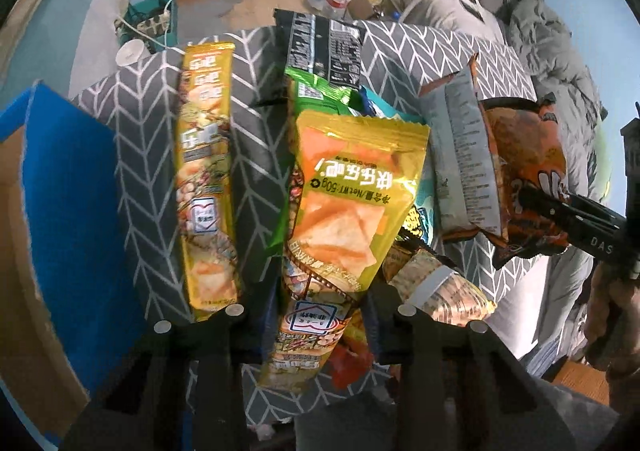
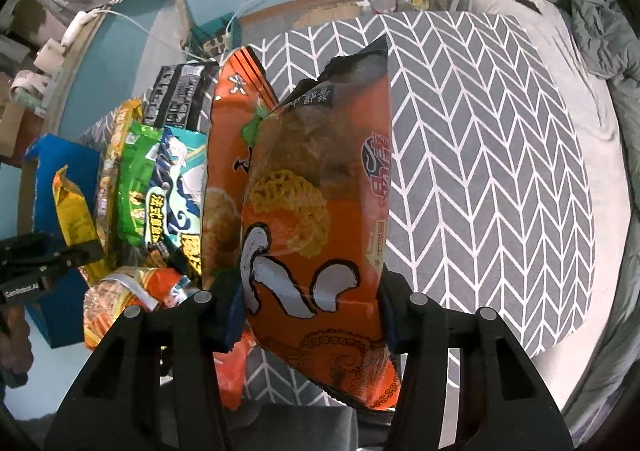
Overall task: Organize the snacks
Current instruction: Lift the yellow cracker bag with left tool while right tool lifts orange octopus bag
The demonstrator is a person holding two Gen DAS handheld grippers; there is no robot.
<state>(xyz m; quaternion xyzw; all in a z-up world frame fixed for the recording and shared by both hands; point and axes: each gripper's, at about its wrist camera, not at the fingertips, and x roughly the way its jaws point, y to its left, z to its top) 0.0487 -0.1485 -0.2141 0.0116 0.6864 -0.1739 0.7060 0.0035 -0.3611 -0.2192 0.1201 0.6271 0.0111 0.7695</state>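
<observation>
Grey cloth with a white herringbone print covers the tabletop (image 2: pixel 500 155), which stands in a cluttered bedroom with pale blue walls and a bed beyond its far edge. Snack packets crowd the left half of the tabletop in a loose heap, while the right half lies bare.

Between its two fingers, the left gripper (image 1: pixel 320 311) has closed on the yellow chip bag (image 1: pixel 344 203), pinching it near the bottom seam so the bag stands up in front of the lens. A second yellow bag (image 1: pixel 206 179) of the same brand lies flat just beside it, toward the left edge, near a blue box (image 1: pixel 68 187). Behind them sit a green packet (image 1: pixel 308 95) and a black packet (image 1: pixel 324 47).

On the other side, the right gripper (image 2: pixel 312 303) clamps the orange noodle-snack bag (image 2: pixel 320 211), its fingers squeezing the lower part of the pouch. Another orange bag (image 2: pixel 228 155) stands just behind it, touching it.

Sorting looks to be the step in hand, with like going to like. For a clean result, I would carry the orange bag over the bare right half and lower it flat before letting go, since a puffy pouch dropped on edge may topple. Grip pressure should stay light, as both bags hold brittle contents. The yellow bag probably belongs beside its twin.
</observation>
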